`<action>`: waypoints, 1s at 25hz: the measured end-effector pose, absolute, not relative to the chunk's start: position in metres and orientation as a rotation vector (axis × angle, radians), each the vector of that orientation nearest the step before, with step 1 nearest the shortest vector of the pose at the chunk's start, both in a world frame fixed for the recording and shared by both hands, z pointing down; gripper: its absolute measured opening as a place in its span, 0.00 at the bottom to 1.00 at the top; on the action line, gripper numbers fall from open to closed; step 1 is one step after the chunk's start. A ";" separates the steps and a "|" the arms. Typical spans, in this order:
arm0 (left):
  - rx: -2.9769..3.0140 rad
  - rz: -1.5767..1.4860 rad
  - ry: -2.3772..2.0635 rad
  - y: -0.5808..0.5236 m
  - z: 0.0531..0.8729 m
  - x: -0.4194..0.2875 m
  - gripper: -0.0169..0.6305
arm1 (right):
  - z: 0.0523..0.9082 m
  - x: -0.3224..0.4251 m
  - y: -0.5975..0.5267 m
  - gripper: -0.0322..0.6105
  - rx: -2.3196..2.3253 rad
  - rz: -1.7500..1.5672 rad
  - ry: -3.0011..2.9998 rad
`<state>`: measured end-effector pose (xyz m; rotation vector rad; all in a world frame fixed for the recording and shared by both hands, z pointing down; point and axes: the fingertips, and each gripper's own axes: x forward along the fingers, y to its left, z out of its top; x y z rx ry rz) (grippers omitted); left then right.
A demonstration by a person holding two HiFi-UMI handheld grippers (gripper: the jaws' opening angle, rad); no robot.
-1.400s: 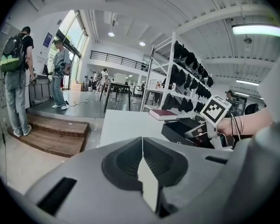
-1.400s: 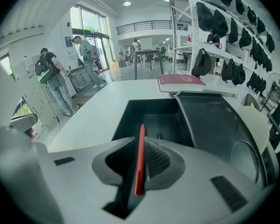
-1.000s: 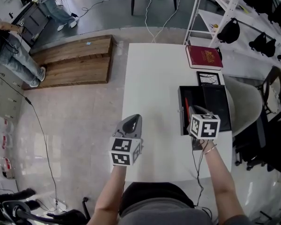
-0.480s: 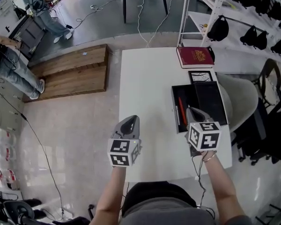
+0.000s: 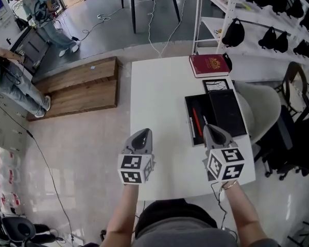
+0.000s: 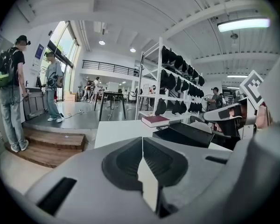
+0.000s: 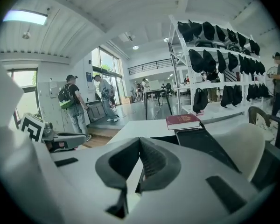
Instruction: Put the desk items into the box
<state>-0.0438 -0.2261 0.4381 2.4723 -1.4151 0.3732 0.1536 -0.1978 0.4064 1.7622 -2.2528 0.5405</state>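
Box (image 5: 227, 111) sits open on the R side of the table (image 5: 159, 107), w/ a red pen (image 5: 197, 122) lying in its L compartment. The dark R part may be a lid or a 2nd compartment, can't tell which. Still out on the table are a small black-framed card (image 5: 217, 85) just beyond the box's far wall, and a red book (image 5: 209, 65) beyond that, near the far R corner. Both grippers hang over the near end of the table, touching nothing. L gripper (image 5: 141, 134) has its jaws together w/ nothing between them. R gripper (image 5: 212, 129) is likewise pressed shut & empty, and in the head view it overlaps the box's near edge. Step in hand, as I read it, is to fetch the next item, prob. the card, w/ the R gripper since it's closer. To do it well, spread the jaws early, before reaching. Pass over the box, not through it, so the pen isn't knocked. The card lies flat, so come in low on one edge & tip it up. Keep the L gripper ready to steady the box if it slides. The book looks thick, so take it by one edge & check it fits first.
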 end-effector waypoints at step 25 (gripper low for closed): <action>2.522 0.346 -1.424 -0.213 0.419 -0.038 0.04 | 0.383 0.156 -0.160 0.05 1.820 0.409 -2.376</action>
